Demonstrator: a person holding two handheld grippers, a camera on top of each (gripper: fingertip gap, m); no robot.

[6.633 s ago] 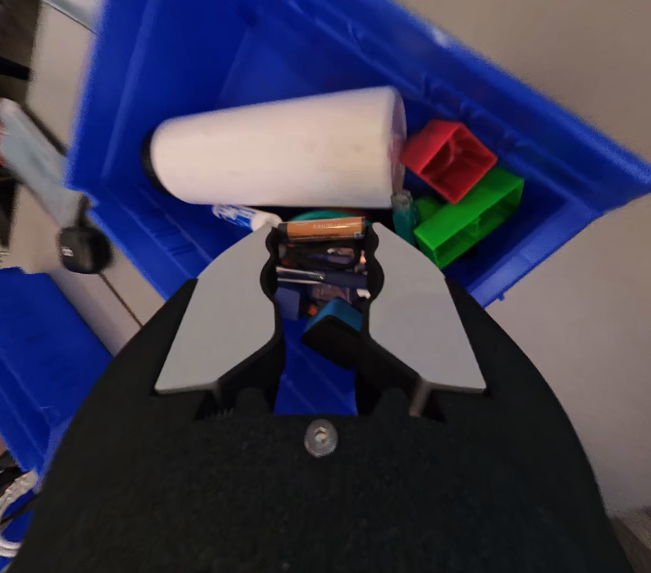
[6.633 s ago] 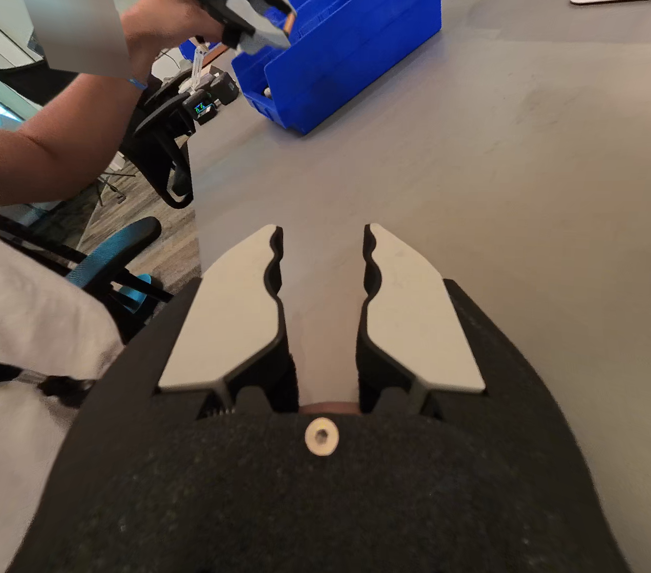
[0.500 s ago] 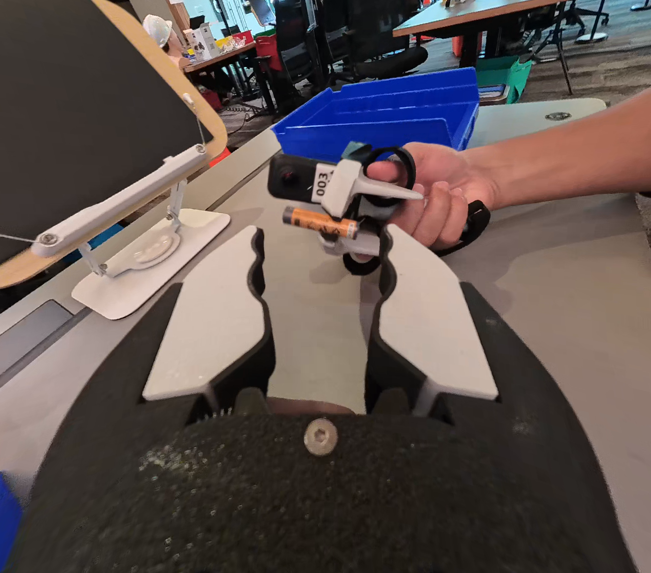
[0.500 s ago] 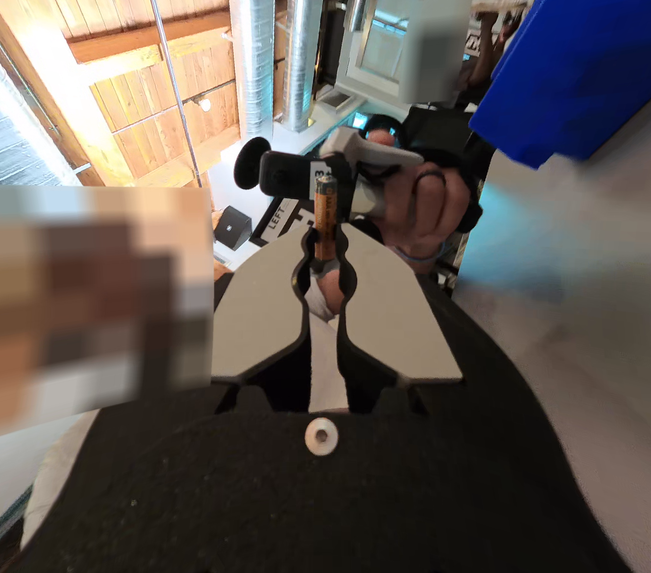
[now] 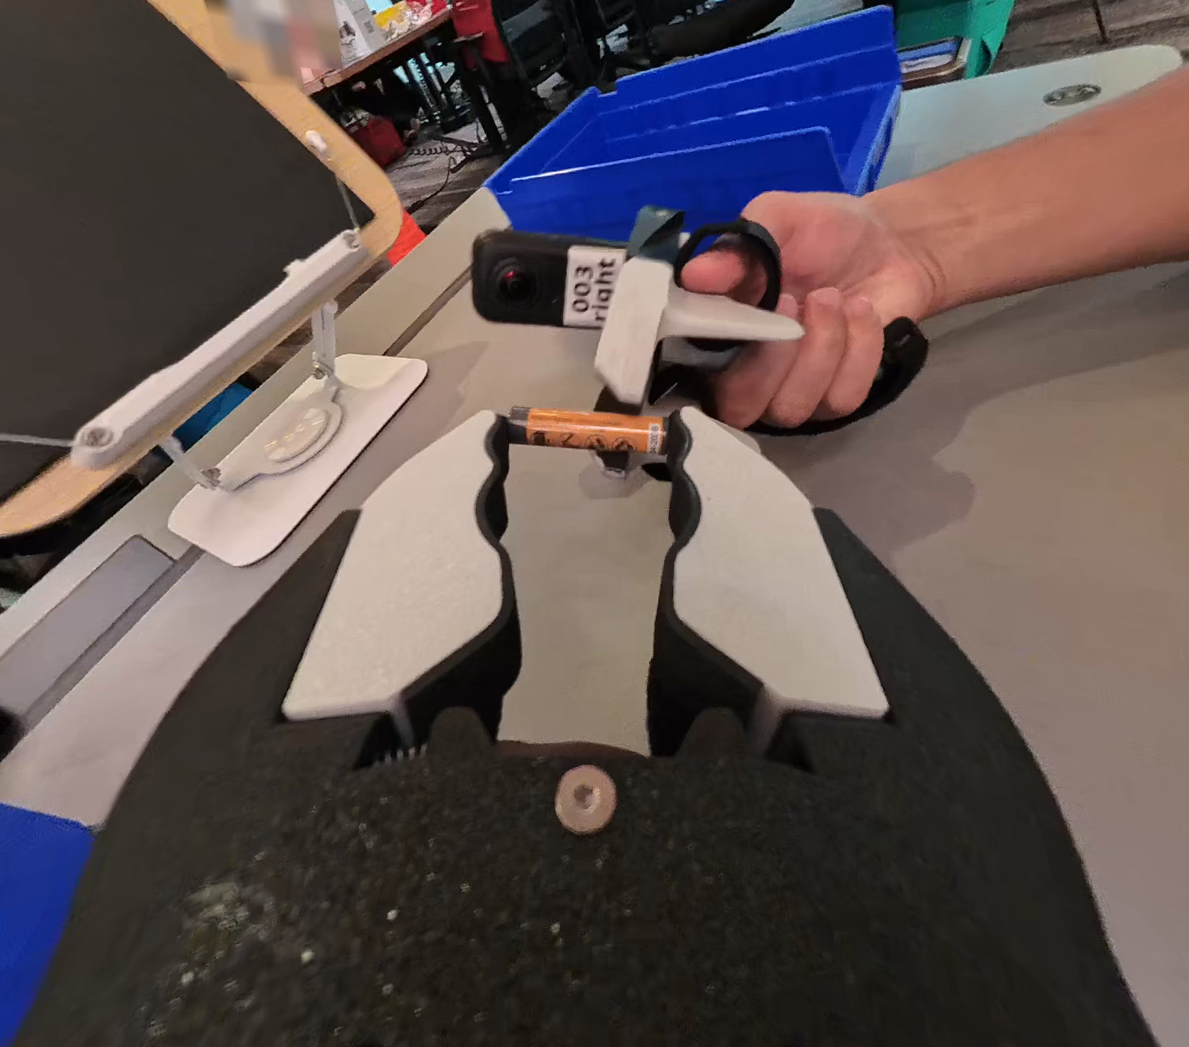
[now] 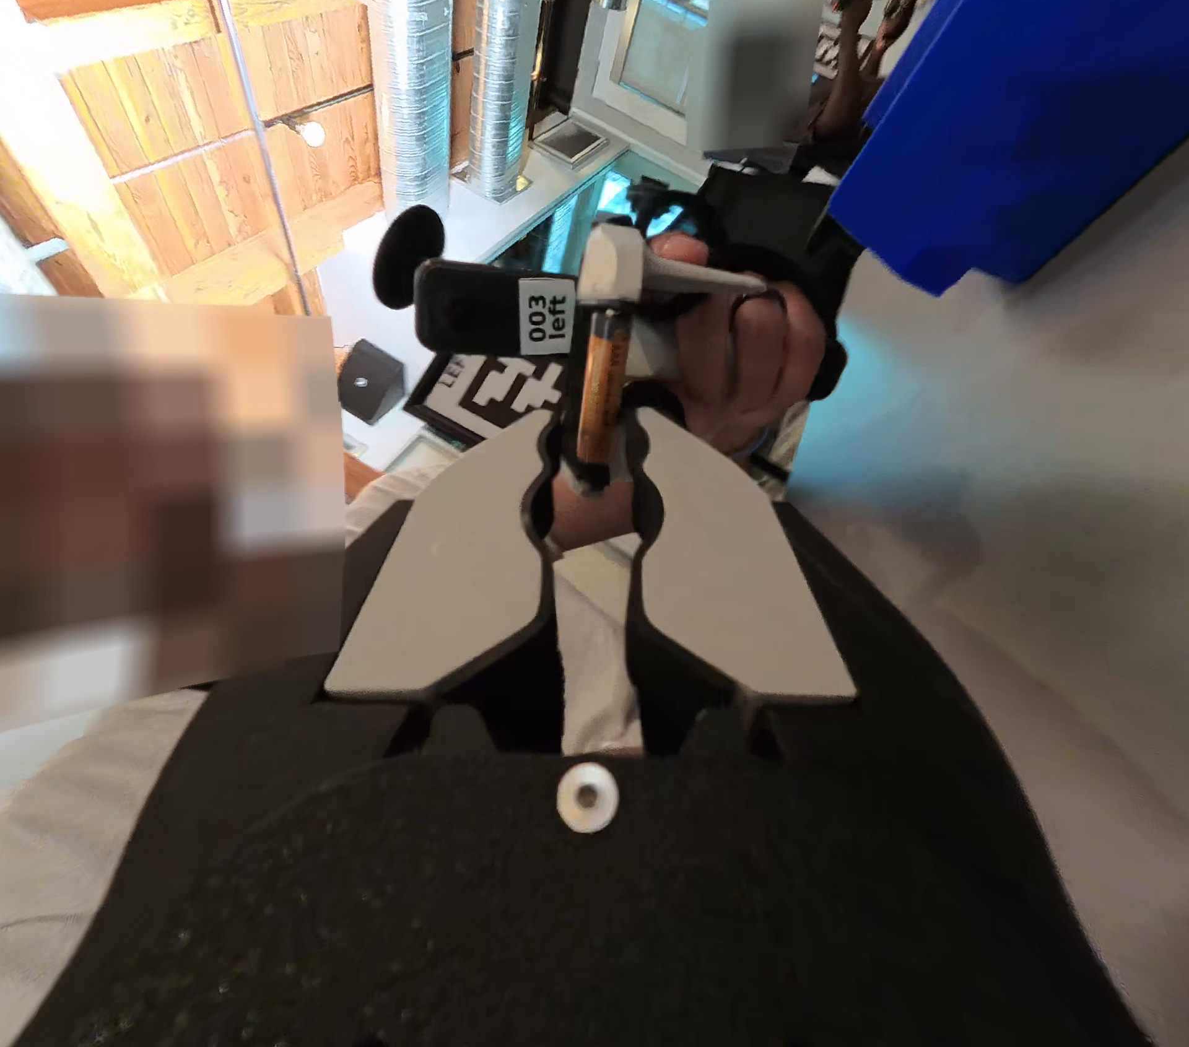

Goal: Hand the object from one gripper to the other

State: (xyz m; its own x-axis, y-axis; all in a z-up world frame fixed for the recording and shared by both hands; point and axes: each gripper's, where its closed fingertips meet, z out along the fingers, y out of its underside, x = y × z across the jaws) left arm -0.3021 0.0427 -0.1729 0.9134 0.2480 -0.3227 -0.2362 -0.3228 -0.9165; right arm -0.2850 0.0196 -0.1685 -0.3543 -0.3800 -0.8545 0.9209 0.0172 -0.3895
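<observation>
The orange cylindrical battery with black ends [image 5: 589, 432] lies crosswise at the centre of the left wrist view, above the grey tabletop [image 5: 997, 533]. It is clamped end to end between the fingertips of the left gripper [image 5: 587, 440], one end against each white finger. Half a second ago these fingers stood wider apart and empty, with the battery farther up the frame in the other tool; they have now narrowed onto its ends. In the right wrist view the same battery stands nearly upright just above centre. The right gripper [image 6: 592, 427] has its fingers apart, one on each side of the lower part of the battery, with a narrow gap on each side. Half a second ago these fingers were pressed onto the battery; that grip is now released. In the left wrist view the right gripper sits just above and behind the battery, held by the right hand [image 5: 830, 308], whose forearm enters from the right edge. The blue plastic bin [image 5: 708, 160] stands on the tabletop behind that hand, in the upper centre of the frame, as before. The white flat-based stand [image 5: 296, 476] remains at the left.
</observation>
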